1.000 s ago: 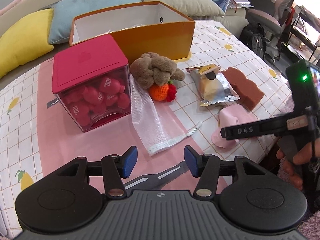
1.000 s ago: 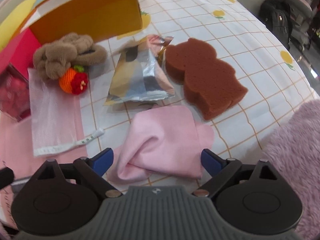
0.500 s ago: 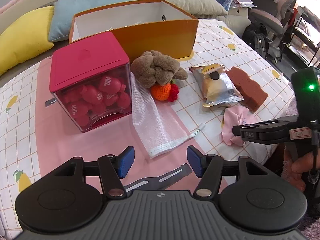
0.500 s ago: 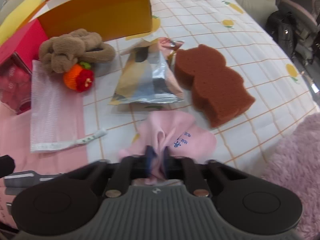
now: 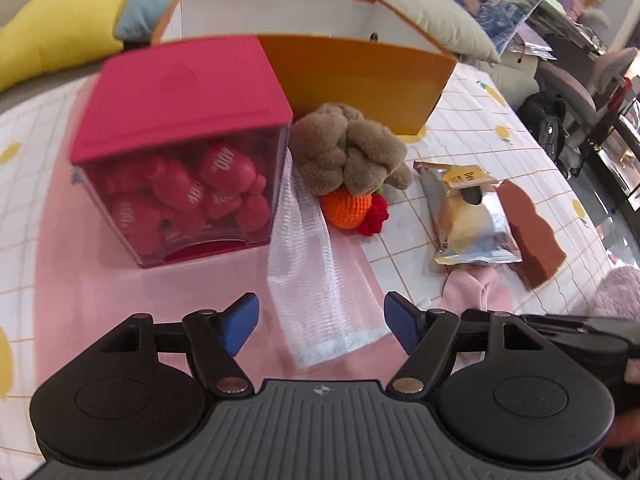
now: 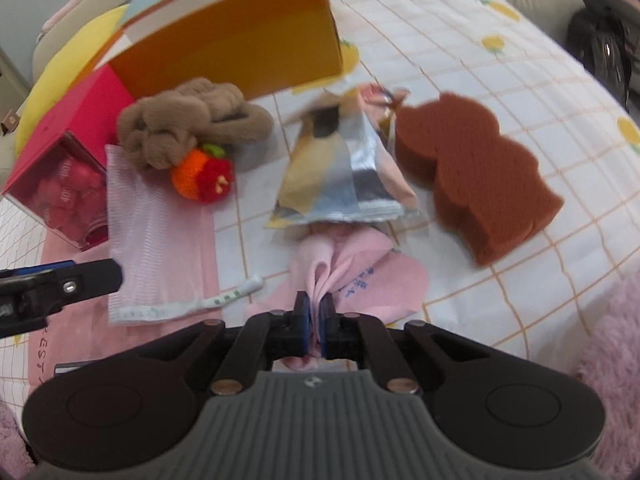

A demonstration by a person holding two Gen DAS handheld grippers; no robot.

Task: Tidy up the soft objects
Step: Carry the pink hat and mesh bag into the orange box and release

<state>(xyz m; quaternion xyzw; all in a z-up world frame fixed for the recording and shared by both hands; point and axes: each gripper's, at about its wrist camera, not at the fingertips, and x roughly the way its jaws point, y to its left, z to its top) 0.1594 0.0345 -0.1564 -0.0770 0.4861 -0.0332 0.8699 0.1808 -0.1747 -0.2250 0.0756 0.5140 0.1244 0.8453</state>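
My right gripper (image 6: 316,322) is shut on a fold of the pink cloth (image 6: 352,276), bunched up on the checked tablecloth (image 6: 460,60). My left gripper (image 5: 320,322) hovers with its jaws opening over the near end of a white mesh bag (image 5: 320,276); the pads do not touch it. Beyond the bag lie a brown plush knot (image 5: 348,152) and an orange-and-red crochet fruit (image 5: 352,208). An open orange box (image 5: 352,68) stands behind them. The pink cloth (image 5: 476,288) also shows at the right in the left wrist view.
A red-lidded clear box of red pieces (image 5: 180,148) stands left of the mesh bag. A foil snack packet (image 6: 340,164) and a brown sponge (image 6: 480,176) lie right of centre. Cushions (image 5: 60,36) line the back. A fluffy pink rug (image 6: 612,340) lies at the right.
My right gripper has shut on the pink cloth and gathered it into a fold. My left gripper has moved forward and down over the mesh bag while its jaws widened.
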